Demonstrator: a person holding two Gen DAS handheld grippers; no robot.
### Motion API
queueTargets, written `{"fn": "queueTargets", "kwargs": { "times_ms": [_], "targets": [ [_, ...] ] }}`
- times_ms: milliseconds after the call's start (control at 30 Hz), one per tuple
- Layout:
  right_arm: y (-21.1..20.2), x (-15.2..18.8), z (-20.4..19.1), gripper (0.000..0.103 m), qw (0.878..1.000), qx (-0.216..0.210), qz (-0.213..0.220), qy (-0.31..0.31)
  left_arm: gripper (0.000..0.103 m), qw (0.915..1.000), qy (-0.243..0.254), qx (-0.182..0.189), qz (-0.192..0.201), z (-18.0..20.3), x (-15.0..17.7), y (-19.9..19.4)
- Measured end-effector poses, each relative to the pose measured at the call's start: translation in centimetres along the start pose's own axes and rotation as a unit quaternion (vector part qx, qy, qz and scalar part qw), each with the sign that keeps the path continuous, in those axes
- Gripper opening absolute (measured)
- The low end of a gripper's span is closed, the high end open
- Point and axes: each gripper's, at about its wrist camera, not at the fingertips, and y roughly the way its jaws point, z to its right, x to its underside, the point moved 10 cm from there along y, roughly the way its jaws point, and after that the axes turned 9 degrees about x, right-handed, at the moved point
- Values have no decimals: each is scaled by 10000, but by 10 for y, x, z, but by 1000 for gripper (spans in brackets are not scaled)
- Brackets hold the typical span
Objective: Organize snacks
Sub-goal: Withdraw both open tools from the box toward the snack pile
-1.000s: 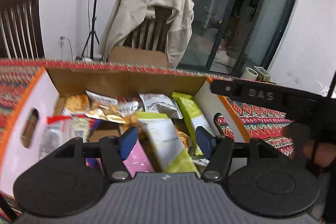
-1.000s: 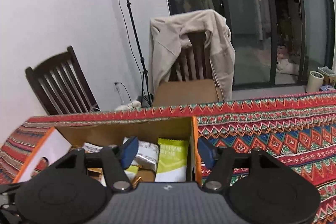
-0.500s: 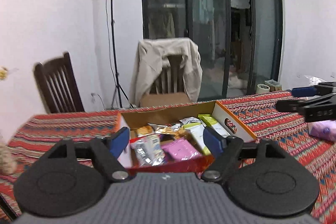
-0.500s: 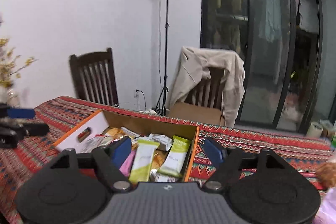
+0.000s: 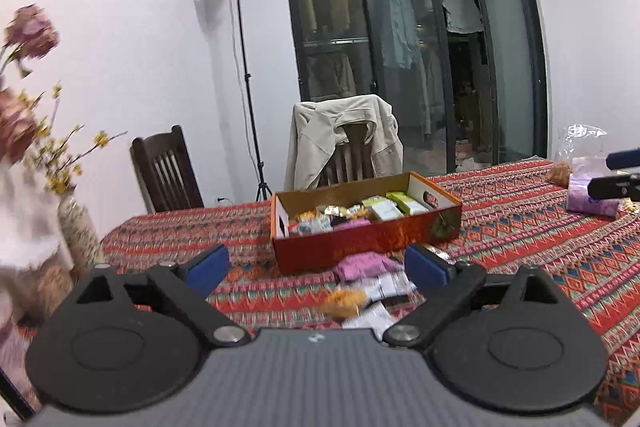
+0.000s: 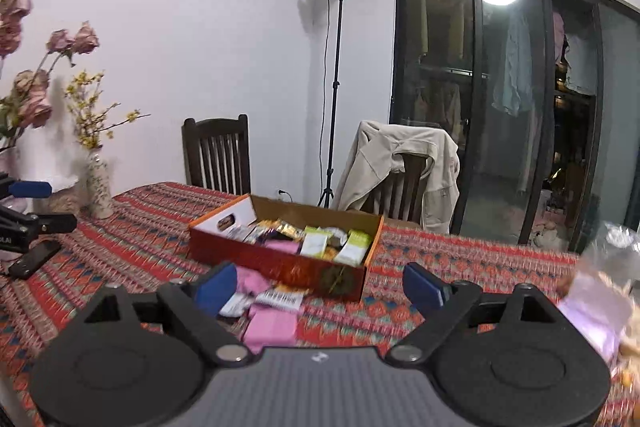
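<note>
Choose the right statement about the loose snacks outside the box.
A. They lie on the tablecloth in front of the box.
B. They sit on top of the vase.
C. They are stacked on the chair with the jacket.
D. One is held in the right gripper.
A: the loose snacks lie on the tablecloth just in front of the box, and the right gripper is open and holds nothing.
</note>
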Motion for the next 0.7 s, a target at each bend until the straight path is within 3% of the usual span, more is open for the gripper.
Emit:
{"fn": "queueTargets", "kwargs": {
  "times_ms": [100, 200, 400, 533, 700],
  "targets": [
    [-26, 28, -5, 92, 9999, -16, 34, 111, 99, 9994, -346, -1, -31, 6, 22, -19],
    [-44, 60, -11, 92, 9996, 7, -77, 258, 100, 9966, -709, 311, -296, 13, 50, -27],
    [-53, 121, -30, 93, 9982, 33, -359, 479, 100, 9928, -741, 214, -920, 17, 98, -21],
    [-44, 152, -41, 93, 9963, 39, -703, 502, 100, 9914, -836, 224, -977, 15, 108, -20],
    [-37, 158, -49, 93, 9956, 6, -803, 493, 100, 9905, -907, 215, -1010, 10, 109, -15]
  ]
}}
